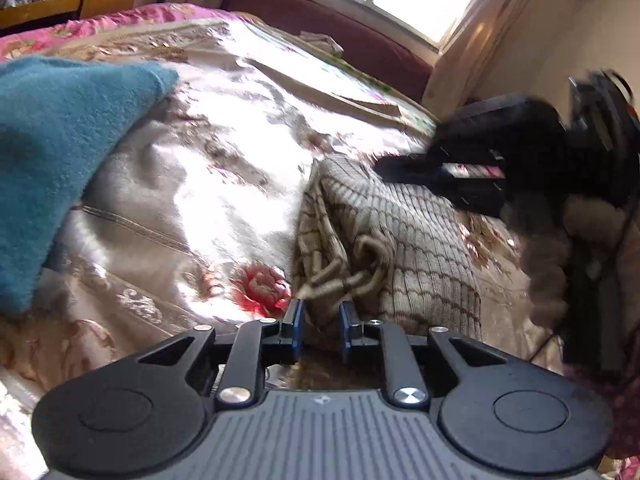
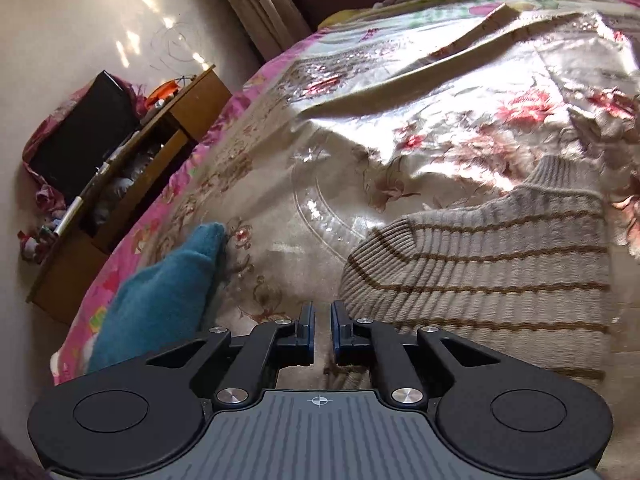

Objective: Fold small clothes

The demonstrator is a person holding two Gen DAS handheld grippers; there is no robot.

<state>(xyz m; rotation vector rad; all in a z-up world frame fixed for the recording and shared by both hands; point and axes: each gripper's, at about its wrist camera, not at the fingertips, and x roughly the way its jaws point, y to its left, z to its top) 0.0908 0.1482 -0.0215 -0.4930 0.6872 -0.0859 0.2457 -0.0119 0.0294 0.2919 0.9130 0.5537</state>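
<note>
Bed [image 1: 208, 184]: covered by a glossy floral bedspread, rumpled and in strong glare from the window. Risk, in my judgement: the slick cover may slide or bunch under any pull, so a fold laid on it could drag out of line.

Striped sweater [image 2: 500, 264]: a ribbed beige knit with thin brown stripes, lying on the bed in front of both grippers. In the right wrist view it looks partly folded, with a rounded edge toward the fingers and a ribbed cuff or collar at its far end. In the left wrist view its near edge [image 1: 344, 272] is bunched into loose, curled folds. Risk: thick, springy knit of this kind tends to reopen, and the bunched edge would leave a lumpy, uneven fold if not smoothed first.

Teal garment [image 1: 60, 168]: a fuzzy cloth lying well to the left, apart from the sweater. Risk: small; a wide sweep of the left hand could catch it.

Right gripper [image 2: 322, 334]: fingers set to a narrow gap, nothing between them; the sweater's edge lies just beside the right finger. Risk: it is not gripping the cloth at all.

Left gripper [image 1: 321, 330]: fingers narrow, slightly parted, pointing at the bunched edge. Cloth shows beyond the gap, but no grip is evident. Risk: closing here may pinch one curl only.
</note>
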